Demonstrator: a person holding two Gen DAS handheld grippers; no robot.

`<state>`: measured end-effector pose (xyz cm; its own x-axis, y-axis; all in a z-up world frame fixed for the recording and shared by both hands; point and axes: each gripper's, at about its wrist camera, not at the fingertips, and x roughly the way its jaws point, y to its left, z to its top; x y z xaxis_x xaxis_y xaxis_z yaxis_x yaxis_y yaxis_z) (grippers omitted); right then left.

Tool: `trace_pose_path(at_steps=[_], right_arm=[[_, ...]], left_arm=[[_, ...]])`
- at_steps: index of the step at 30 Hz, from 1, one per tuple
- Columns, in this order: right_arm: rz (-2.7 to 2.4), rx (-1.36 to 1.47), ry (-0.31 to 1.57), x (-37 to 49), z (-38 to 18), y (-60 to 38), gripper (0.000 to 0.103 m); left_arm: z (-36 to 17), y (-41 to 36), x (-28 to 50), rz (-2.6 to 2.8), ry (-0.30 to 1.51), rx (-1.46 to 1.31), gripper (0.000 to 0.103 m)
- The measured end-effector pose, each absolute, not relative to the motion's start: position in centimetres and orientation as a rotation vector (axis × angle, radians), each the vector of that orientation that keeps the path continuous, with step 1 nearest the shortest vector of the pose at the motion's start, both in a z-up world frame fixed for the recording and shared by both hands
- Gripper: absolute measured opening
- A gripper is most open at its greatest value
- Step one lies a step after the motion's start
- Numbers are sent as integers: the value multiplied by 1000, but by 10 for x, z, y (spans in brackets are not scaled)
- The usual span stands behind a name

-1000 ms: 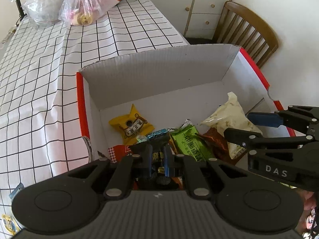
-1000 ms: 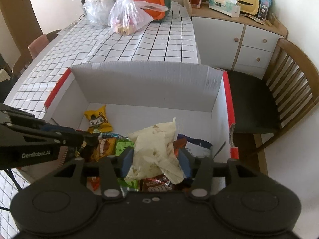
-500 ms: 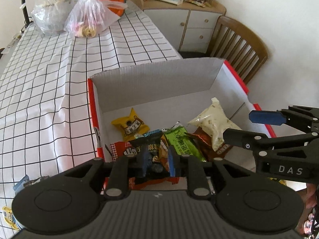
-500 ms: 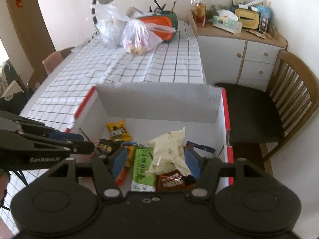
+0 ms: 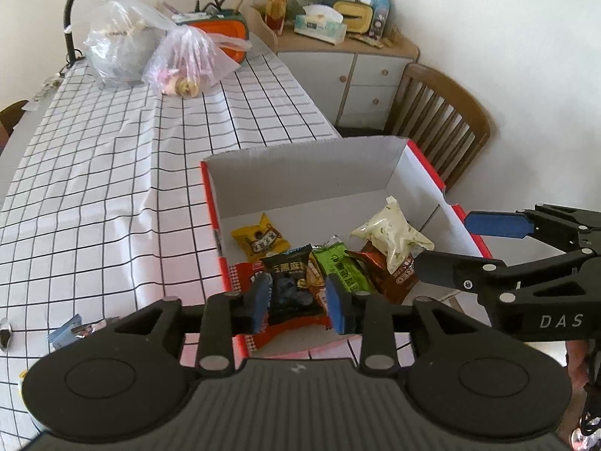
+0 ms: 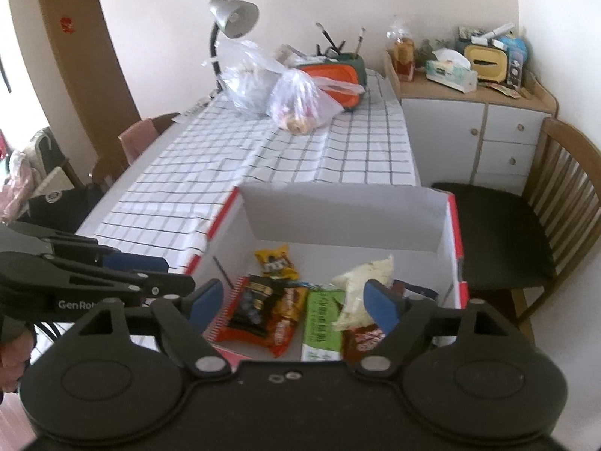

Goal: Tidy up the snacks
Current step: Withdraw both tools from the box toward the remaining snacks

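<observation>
Careful, you are opening both the left gripper [image 5: 296, 302] and right gripper [image 6: 291, 305] with nothing between the jaws, so any sideways drift is risking snagging the box [image 5: 300, 173] at the table's near edge and spilling its packets.

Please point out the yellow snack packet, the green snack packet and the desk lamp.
Yellow snack packet [image 5: 260, 239], left wrist view, middle of its printed front.
Green snack packet [image 6: 323, 323], right wrist view, middle of its face.
Desk lamp [image 6: 233, 17], right wrist view, its shade.

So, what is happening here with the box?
A person holds a gripper in each hand above a cardboard box of snack packets on the checked tablecloth. The left gripper and the right gripper are both opening, with nothing held. A black packet and a pale packet lie inside.
</observation>
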<state>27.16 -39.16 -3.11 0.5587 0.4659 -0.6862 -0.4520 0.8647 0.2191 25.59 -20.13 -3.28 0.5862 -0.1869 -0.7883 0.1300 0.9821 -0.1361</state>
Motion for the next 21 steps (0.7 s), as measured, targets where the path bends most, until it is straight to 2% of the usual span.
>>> trace_pose_path(at_steps=[2,7,10,13,18,21], right_arm=[[556,20,803,267,-27,-386,87],[580,38,787,257,-21,-370,90],[593,35,780,249,-18,-355,91],[599,40,771,241,-15,-336,102],[608,49,762,230,-13,-306,102],[604,48,770,224,-15,-285,103]], left_arm=[[-28,-194,248,-182,899,-76,59],[-20,-172,231,-180,860,-98,60],[-17,-156,221,-181,841,-102,68],[-15,-137,211,-176,824,-96,70],[-16,-99,200,-163,818,-104,70],[-15,-75,193,-148,798,-104,76]])
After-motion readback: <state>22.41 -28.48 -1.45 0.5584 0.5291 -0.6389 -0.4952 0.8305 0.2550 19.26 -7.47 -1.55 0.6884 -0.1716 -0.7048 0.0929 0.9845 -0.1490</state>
